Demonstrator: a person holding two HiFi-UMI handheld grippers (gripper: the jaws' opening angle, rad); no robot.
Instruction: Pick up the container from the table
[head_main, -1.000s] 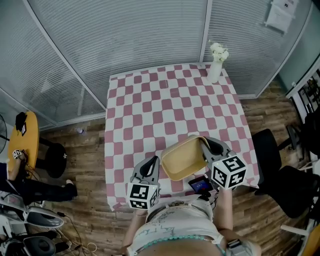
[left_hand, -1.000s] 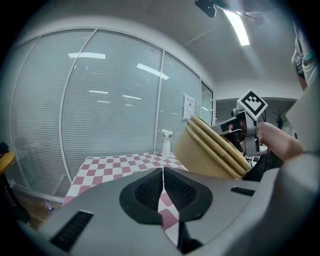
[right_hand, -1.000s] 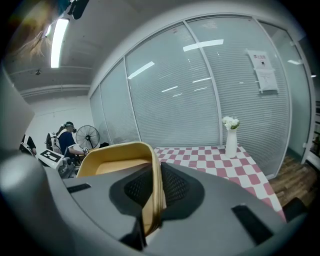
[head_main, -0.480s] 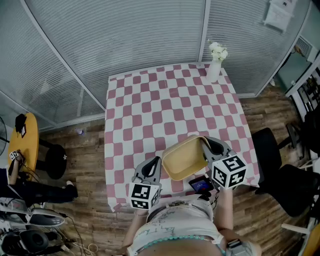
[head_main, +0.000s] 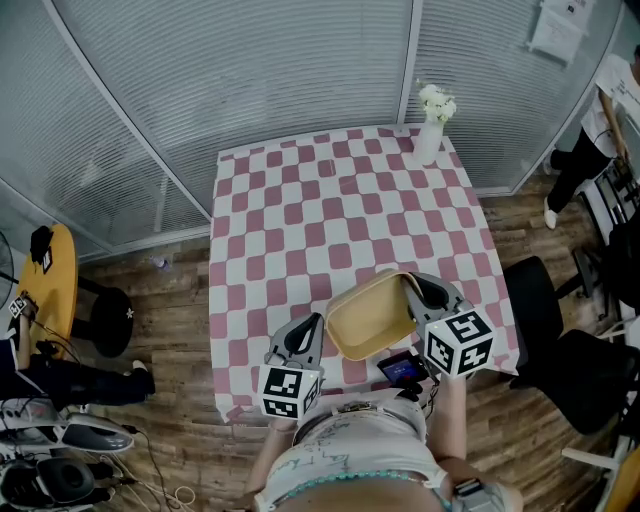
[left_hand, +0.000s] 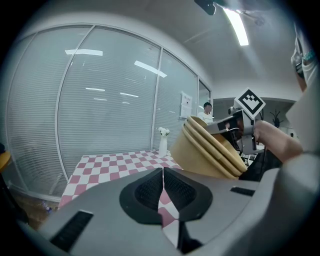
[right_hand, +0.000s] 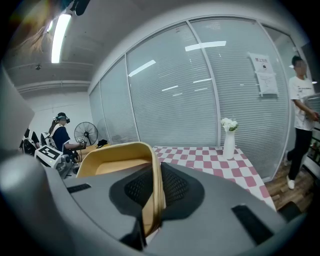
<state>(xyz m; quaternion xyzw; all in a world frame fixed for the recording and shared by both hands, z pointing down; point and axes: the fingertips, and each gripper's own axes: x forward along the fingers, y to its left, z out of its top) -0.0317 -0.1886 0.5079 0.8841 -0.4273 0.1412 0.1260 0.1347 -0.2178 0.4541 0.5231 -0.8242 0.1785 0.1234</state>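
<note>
The container (head_main: 368, 315) is a tan rectangular tub, held tilted above the near edge of the checked table (head_main: 300, 220). My right gripper (head_main: 418, 293) is shut on its right rim, and the rim (right_hand: 152, 197) shows clamped between the black pads in the right gripper view. In the left gripper view the container (left_hand: 207, 149) hangs to the right, clear of the table. My left gripper (head_main: 303, 336) sits low at the near left of the table, apart from the container. Its jaws are shut with nothing between them (left_hand: 163, 187).
A white vase with flowers (head_main: 432, 128) stands at the table's far right corner. Glass walls with blinds lie behind. A black chair (head_main: 545, 300) is to the right, a yellow round table (head_main: 50, 280) to the left. A person (head_main: 600, 120) walks at far right.
The container and both grippers have held nearly still. A person has come into view at the far right of the room.
</note>
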